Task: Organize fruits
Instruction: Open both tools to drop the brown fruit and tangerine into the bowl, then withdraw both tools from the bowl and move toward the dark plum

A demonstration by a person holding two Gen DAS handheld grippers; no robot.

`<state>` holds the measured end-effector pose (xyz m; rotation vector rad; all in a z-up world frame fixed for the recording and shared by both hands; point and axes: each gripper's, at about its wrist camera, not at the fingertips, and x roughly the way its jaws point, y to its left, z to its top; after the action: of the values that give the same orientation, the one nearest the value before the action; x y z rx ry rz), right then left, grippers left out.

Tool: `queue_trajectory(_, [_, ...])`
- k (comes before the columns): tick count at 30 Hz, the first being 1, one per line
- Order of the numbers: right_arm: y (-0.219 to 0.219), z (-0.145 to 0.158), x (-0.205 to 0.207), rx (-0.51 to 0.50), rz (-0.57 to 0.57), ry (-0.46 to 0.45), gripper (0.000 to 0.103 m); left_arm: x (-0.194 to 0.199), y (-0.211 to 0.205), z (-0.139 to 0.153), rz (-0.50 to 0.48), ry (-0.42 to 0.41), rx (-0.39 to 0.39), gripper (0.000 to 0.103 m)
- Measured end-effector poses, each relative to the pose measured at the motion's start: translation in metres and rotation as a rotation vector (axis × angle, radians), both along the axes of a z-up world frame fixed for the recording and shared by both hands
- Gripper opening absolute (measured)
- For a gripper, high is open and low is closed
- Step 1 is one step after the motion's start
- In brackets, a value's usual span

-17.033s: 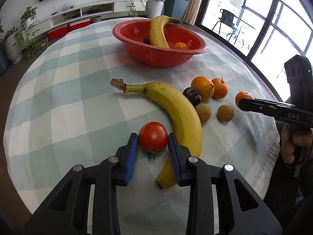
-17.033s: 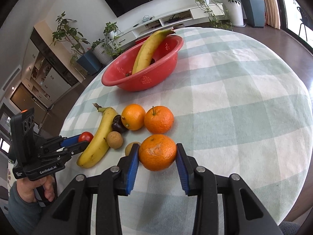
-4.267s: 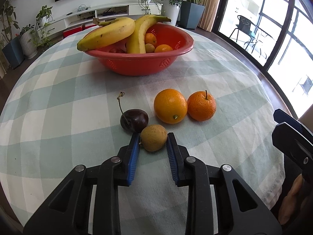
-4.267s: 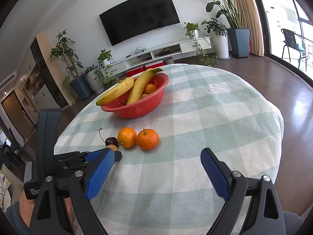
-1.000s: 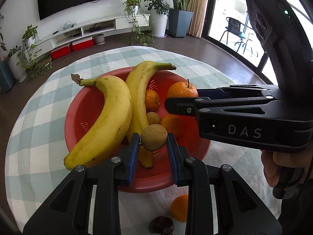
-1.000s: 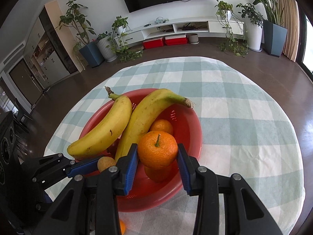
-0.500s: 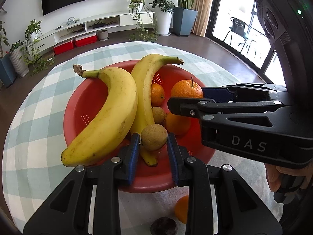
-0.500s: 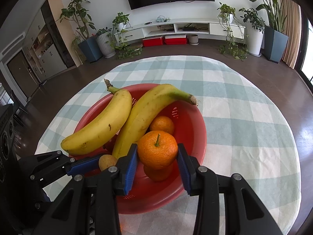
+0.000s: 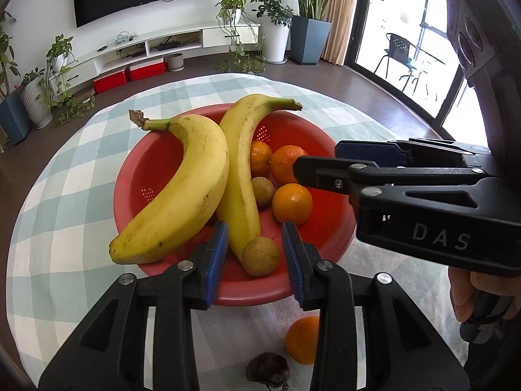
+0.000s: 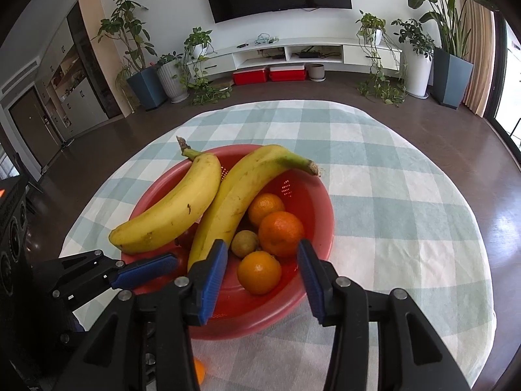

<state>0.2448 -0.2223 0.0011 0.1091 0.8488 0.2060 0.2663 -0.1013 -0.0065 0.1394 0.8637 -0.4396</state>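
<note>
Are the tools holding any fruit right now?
No. Both tools are opening: the left tool has let its brown fruit go, the right tool holds nothing.

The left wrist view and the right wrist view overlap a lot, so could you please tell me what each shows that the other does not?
Only the left wrist view shows the dark plum on the cloth and a small brown fruit between the opening left tongs, untouched. Only the right wrist view shows the opening right tongs head-on, gripping nothing. Both show the red bowl, two bananas and oranges.

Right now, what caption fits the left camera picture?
Left gripper fingers opening, small brown fruit dropped into red bowl.
</note>
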Motion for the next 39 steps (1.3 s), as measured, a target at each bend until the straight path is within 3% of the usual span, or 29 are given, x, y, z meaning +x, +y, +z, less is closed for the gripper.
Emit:
queue_trajectory(2, [-0.003, 0.007, -0.009, 0.005, -0.011, -0.023, 0.053, -0.007, 0.0, 0.005, -0.002, -0.011, -0.009, 0.051])
queue_trajectory(12, [-0.021, 0.043, -0.083, 0.08, -0.102, -0.215, 0.102, -0.077, 0.009, 0.046, 0.021, -0.185, -0.037, 0.103])
queue_trajectory(16, [-0.026, 0.05, -0.116, 0.119, -0.133, -0.271, 0.103, -0.109, 0.022, 0.052, 0.079, -0.218, -0.036, 0.103])
queue_trajectory(23, [-0.025, 0.038, -0.153, 0.17, -0.179, -0.247, 0.103, -0.157, 0.054, 0.051, 0.162, -0.213, -0.043, 0.103])
queue_trajectory(29, [-0.01, 0.028, -0.176, 0.125, -0.176, -0.23, 0.103, -0.175, 0.079, 0.047, 0.268, -0.17, -0.018, 0.103])
queue_trajectory(39, [0.006, 0.03, -0.194, 0.063, -0.162, -0.238, 0.103, -0.19, 0.087, 0.04, 0.285, -0.13, -0.023, 0.103])
